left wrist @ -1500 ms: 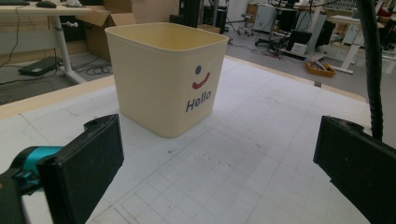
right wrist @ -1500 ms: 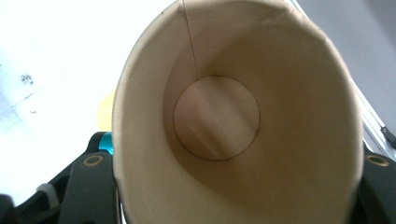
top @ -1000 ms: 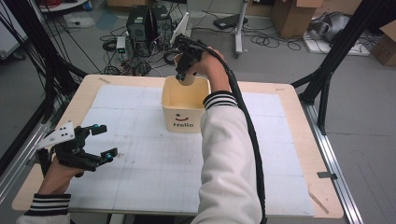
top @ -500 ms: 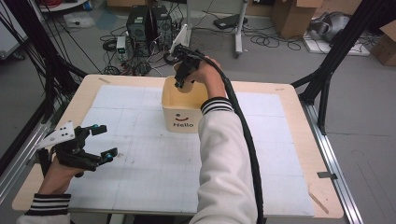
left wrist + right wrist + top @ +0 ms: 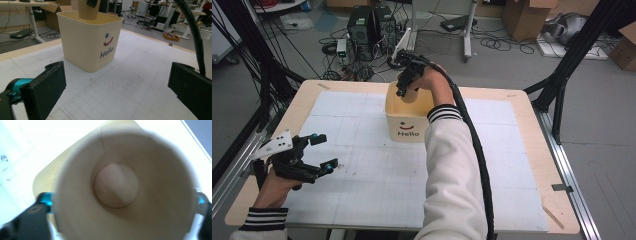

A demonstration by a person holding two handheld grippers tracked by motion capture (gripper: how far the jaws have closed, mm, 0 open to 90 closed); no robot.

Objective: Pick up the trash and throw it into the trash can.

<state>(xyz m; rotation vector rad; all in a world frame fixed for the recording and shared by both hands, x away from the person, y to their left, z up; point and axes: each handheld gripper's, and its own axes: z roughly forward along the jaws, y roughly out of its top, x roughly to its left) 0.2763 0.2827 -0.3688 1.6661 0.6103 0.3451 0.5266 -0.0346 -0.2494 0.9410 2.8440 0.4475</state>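
Overhead: white gridded table (image 5: pixel 377 195); right gripper (image 5: pixel 404 86) just opening around paper cup (image 5: pixel 120 185); left gripper (image 5: pixel 314 152) released.

Computer towers (image 5: pixel 372 31), cardboard boxes (image 5: pixel 524 17)

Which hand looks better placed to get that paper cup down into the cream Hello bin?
The right. Its gripper is right over the bin with the paper cup between its just-opening jaws. The left gripper sits open, well away.
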